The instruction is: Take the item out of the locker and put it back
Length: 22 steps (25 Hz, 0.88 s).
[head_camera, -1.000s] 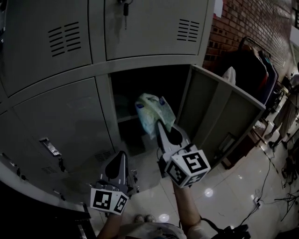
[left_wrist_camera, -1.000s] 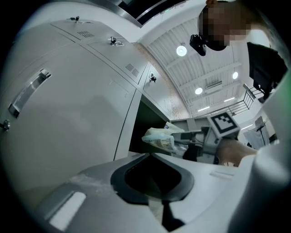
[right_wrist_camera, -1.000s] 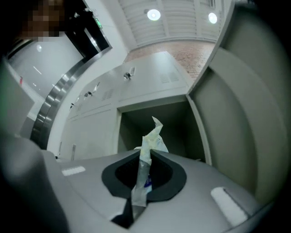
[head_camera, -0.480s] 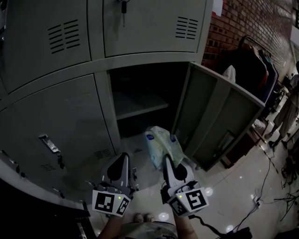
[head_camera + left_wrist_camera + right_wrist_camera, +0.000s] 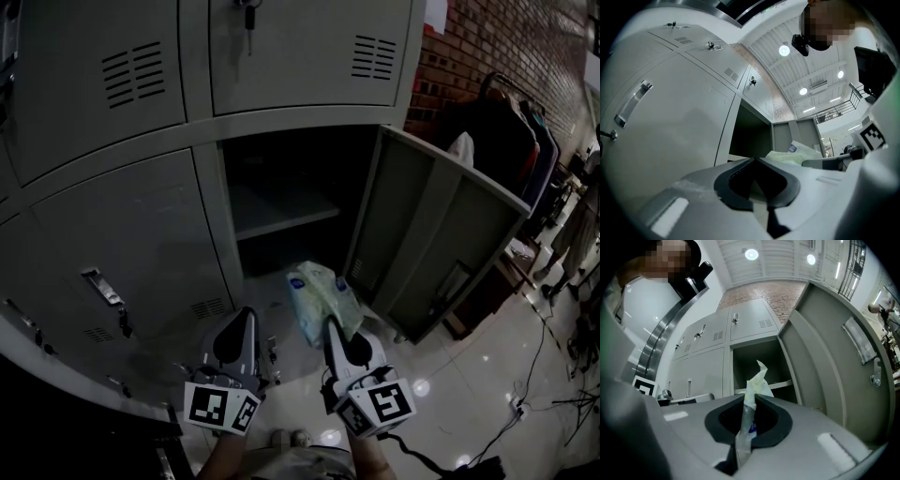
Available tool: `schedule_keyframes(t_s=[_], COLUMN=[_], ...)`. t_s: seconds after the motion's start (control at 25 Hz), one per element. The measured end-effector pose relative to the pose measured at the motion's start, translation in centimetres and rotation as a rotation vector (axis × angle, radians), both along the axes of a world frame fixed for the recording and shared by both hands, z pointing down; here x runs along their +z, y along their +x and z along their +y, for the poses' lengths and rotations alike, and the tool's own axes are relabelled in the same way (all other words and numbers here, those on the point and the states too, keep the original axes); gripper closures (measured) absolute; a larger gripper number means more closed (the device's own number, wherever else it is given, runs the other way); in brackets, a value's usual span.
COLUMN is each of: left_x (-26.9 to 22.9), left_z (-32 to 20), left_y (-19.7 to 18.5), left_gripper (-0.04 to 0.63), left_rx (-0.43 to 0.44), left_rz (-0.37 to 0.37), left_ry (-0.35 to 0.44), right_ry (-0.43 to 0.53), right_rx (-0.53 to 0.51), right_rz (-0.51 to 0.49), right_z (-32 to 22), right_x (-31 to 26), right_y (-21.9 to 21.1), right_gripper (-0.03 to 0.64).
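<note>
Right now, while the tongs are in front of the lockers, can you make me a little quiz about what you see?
1. True or false: the right tongs are shut on the pale green plastic packet.
2. Pick one: the grey metal locker door next to the packet is A) closed, B) swung open, C) taken off.
3. Fill the gap: the left tongs are shut and hold ____.

Key: 1 true; 2 B; 3 nothing.
</note>
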<state>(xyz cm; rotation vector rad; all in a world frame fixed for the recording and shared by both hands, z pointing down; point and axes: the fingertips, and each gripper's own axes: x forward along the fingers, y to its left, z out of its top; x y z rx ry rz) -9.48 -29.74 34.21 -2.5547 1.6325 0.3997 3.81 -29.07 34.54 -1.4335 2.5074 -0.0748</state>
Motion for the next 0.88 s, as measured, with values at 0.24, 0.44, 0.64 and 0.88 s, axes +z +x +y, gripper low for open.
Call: schedule_keyframes(t_s=[0.24,0.44,0.64,0.88], left_x=[-0.3,-0.2,-0.2,0.0], left_z=[0.0,0.0,-0.1,-0.2], left_y=[-0.1,0.4,0.3,0.7], left_gripper=[0.591,0.591,0.589,0.591], left_rx=[-0.002,0.008,0.006,0.022], left_rz=[0.005,0.002,0.003,0.006], left_ry=[0.006,0.004,0.005,-0.006], right_ry=[-0.007,-0.014,-0.019,0.084], right_rx=[0.020,0.018,-0.025,-0.054], right_rz=[-0.015,-0.013,-0.090,-0.039], right_z=[-0.1,0.0,-0.3,-6.4], right_x=[0.0,0.2,-1.3,-8.3], right_y=[0.7,0.8,1.1,-0.6], right_gripper=[0.604,0.603,0.603,0.604])
